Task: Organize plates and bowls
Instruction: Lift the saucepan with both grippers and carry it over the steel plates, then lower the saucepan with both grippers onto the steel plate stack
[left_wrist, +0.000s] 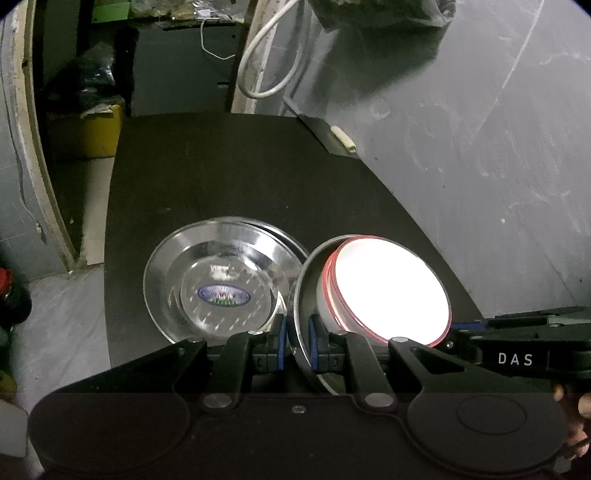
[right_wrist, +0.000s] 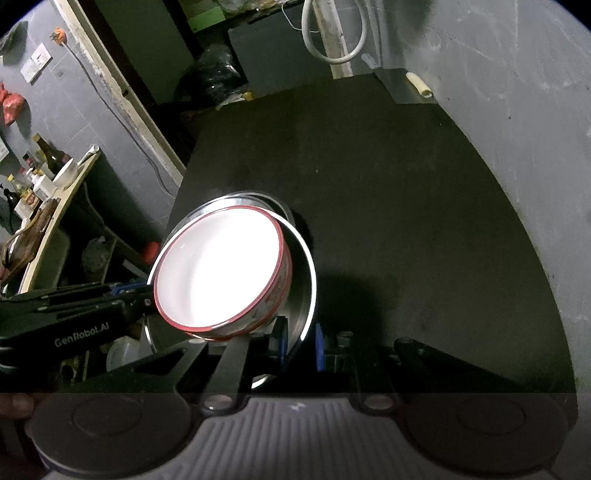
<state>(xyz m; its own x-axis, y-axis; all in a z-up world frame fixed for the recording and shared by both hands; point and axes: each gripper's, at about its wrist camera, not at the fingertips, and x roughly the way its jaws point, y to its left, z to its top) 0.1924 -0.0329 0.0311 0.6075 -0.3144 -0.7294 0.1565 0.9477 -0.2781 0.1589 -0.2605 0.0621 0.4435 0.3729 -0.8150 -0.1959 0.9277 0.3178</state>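
Note:
A white bowl with a red rim (left_wrist: 391, 291) (right_wrist: 218, 269) sits inside a steel plate (left_wrist: 300, 295) (right_wrist: 308, 284) held above the dark table (left_wrist: 229, 173). My left gripper (left_wrist: 297, 334) is shut on this plate's near rim, and its blue pads (left_wrist: 280, 339) press both faces. At the opposite rim my right gripper (right_wrist: 300, 341) is shut on the same plate. Each gripper also shows from the side in the other view, the right gripper (left_wrist: 458, 328) and the left gripper (right_wrist: 142, 293). A second steel plate (left_wrist: 218, 280) with a blue sticker lies on the table, partly under the held one.
A grey wall (left_wrist: 480, 147) borders the table on the right, with a small cream roll (left_wrist: 343, 138) on a ledge. A white hose loop (left_wrist: 264, 66) hangs at the back. A yellow box (left_wrist: 99, 129) and a shelf of bottles (right_wrist: 44, 177) are off the left edge.

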